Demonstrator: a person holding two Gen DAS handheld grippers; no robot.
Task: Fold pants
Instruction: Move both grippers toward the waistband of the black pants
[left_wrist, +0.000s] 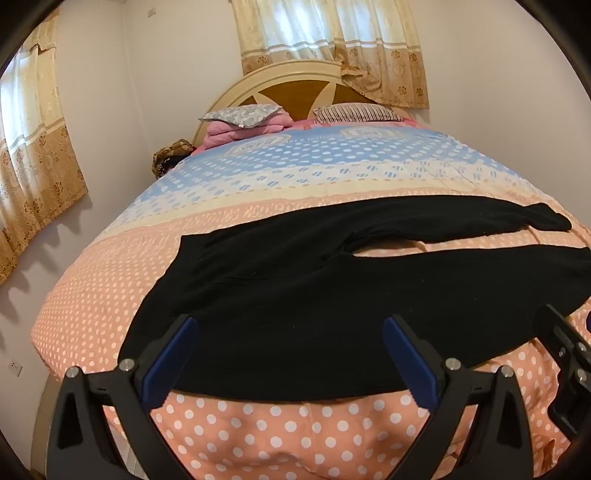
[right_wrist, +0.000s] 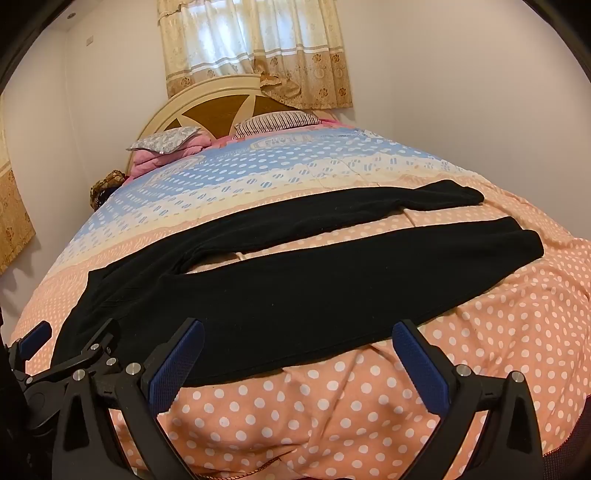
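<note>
both grippers, left (left_wrist: 290, 352) and right (right_wrist: 297, 354), gape wide, empty, just short of the pants (left_wrist: 295, 295); a shallow bite could pinch the bedspread (left_wrist: 295, 435) beneath too.

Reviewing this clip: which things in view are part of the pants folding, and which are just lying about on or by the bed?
Part of the job:
black pants, spread flat
polka-dot bedspread under them
left gripper, open
right gripper, open

Lying about:
grey patterned pillow
striped pillow
pink bedding
curtains
</note>
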